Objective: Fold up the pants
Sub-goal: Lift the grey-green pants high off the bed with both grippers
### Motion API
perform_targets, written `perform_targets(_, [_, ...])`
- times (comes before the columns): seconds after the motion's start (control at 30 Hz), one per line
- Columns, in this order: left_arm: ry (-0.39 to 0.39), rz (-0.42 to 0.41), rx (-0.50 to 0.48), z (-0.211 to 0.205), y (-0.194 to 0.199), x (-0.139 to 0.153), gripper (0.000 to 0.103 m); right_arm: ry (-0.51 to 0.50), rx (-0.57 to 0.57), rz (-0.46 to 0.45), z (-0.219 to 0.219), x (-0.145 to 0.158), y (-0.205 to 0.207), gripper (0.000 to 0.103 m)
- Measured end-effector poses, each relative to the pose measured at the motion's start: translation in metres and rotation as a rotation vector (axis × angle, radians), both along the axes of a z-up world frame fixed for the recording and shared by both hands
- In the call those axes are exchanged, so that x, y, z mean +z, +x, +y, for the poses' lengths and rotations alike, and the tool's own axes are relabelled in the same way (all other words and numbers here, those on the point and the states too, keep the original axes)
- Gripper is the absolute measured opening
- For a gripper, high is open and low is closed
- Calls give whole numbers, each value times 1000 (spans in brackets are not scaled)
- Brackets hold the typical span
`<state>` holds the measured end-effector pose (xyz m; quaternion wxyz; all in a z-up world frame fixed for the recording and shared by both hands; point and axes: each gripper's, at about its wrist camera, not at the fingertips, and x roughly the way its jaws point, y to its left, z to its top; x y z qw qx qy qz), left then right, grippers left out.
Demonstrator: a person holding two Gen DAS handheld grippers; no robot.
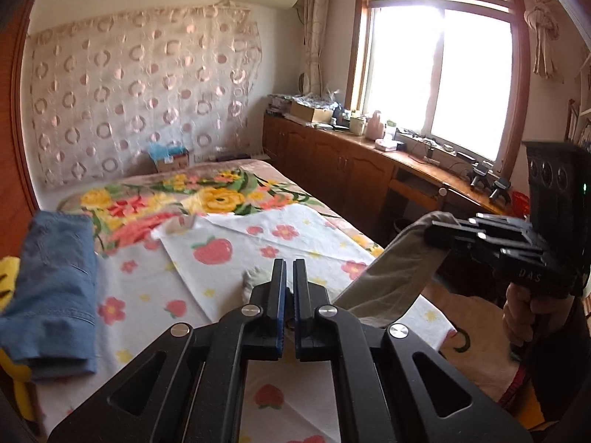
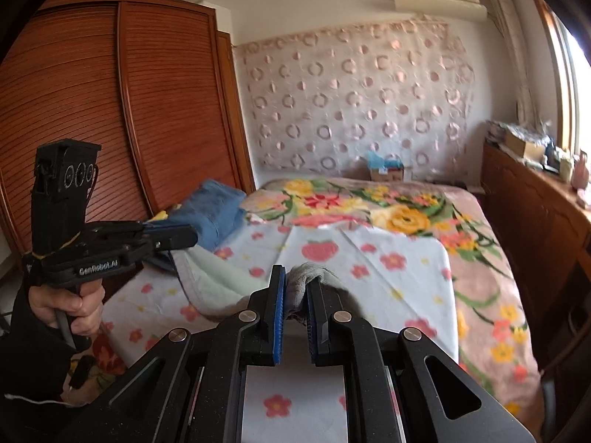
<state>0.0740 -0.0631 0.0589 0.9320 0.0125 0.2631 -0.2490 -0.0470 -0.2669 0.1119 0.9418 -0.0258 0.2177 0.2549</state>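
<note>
Left wrist view showed the grey pants (image 1: 388, 277) stretched in the air between both claws, above the flowered sheet (image 1: 229, 258) on the bed. The left gripper (image 1: 290, 284) was clamped on one end, the right gripper (image 1: 436, 230) on the other, so the cloth's long axis ran from one claw to the other. Folding looked barely begun: no crease was visible yet. Blue jeans (image 1: 51, 288) lay folded beside the sheet.
</note>
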Motion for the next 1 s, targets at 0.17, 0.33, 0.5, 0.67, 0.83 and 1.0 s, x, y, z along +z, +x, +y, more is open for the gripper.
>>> perform_targets(0.17, [-5, -23, 29, 13, 2, 10, 4, -11, 27, -28, 9, 8, 20, 10])
perform_targets(0.33, [2, -44, 74, 28, 28, 23, 4, -54, 45, -61, 21, 12, 51, 10])
perform_targets(0.5, [20, -44, 138, 44, 78, 30, 4, -84, 45, -71, 40, 22, 104, 9])
perform_targets(0.67, [39, -47, 199, 53, 125, 43, 4, -75, 40, -63, 55, 33, 162, 9])
perform_targets(0.83, [72, -81, 260, 56, 167, 65, 4, -72, 33, -75, 72, 51, 219, 9])
perform_targets(1.0, [67, -114, 276, 60, 171, 76, 4, -61, 55, -100, 79, 52, 244, 9])
